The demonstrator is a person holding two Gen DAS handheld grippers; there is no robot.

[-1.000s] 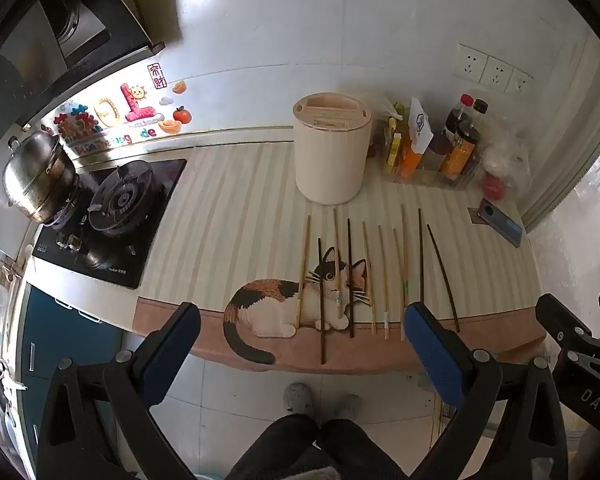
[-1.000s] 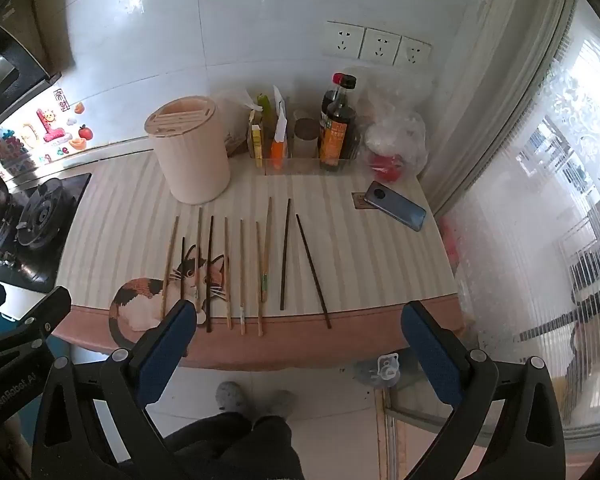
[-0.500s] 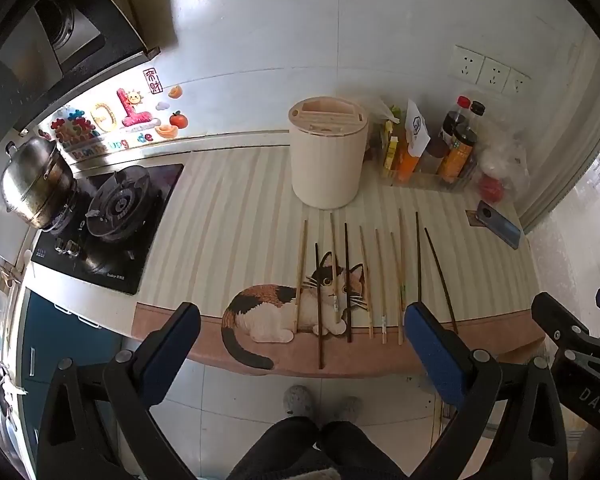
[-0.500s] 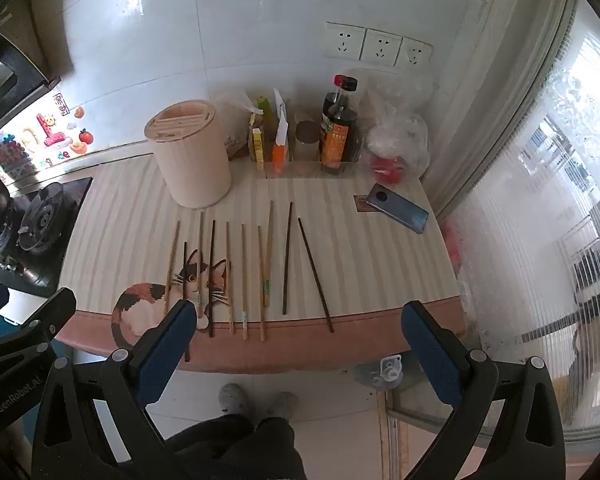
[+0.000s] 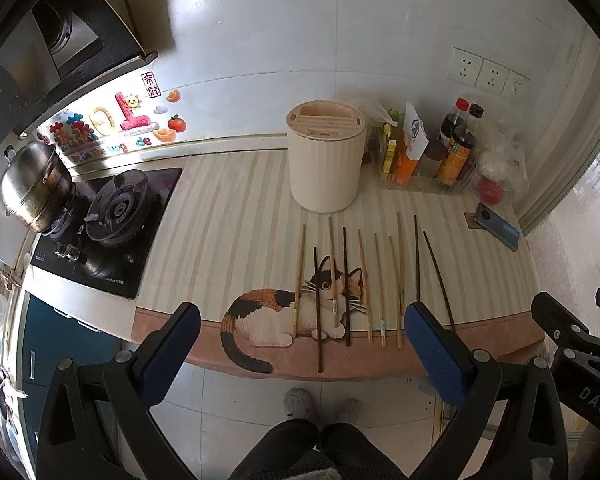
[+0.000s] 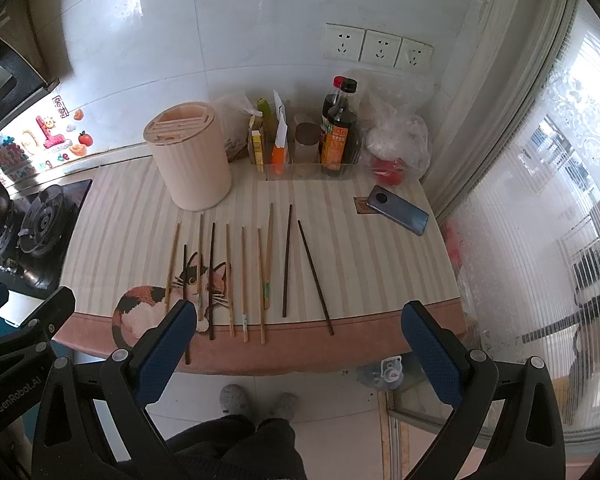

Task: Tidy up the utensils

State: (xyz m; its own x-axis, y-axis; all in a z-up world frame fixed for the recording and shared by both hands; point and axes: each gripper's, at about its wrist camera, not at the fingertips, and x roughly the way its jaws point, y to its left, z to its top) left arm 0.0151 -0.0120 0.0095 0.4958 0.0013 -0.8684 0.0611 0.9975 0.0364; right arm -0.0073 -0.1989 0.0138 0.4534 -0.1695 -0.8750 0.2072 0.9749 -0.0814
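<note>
The bench (image 5: 228,208) runs under a white tiled wall, covered by a striped mat (image 6: 360,264) with a cat picture (image 5: 284,312) at its front edge. At its left end sits a black hob (image 5: 112,220) with a steel pot (image 5: 34,188) on the far burner. A cream holder (image 5: 326,164) with a slotted lid stands upright at the back of the mat, near the middle. To its right, against the wall, a clear tray holds bottles (image 6: 340,132) and small packets, with a plastic bag (image 6: 396,140) beside them. A phone (image 6: 398,210) lies flat near the right edge.

Both claws hang above the floor in front of the bench, well apart from everything on it. The left claw (image 5: 300,344) is spread wide, blue pads apart, gripping nothing. The right claw (image 6: 296,344) is likewise spread wide and bare.

The chopsticks (image 5: 364,280) lie in a loose row on the mat just in front of the holder, pointing from front to back, some across the cat. Most are pale wood; a few are dark. The rightmost dark one (image 6: 315,278) lies slanted away from the others. One dark stick (image 5: 318,312) on the left overhangs the front edge
</note>
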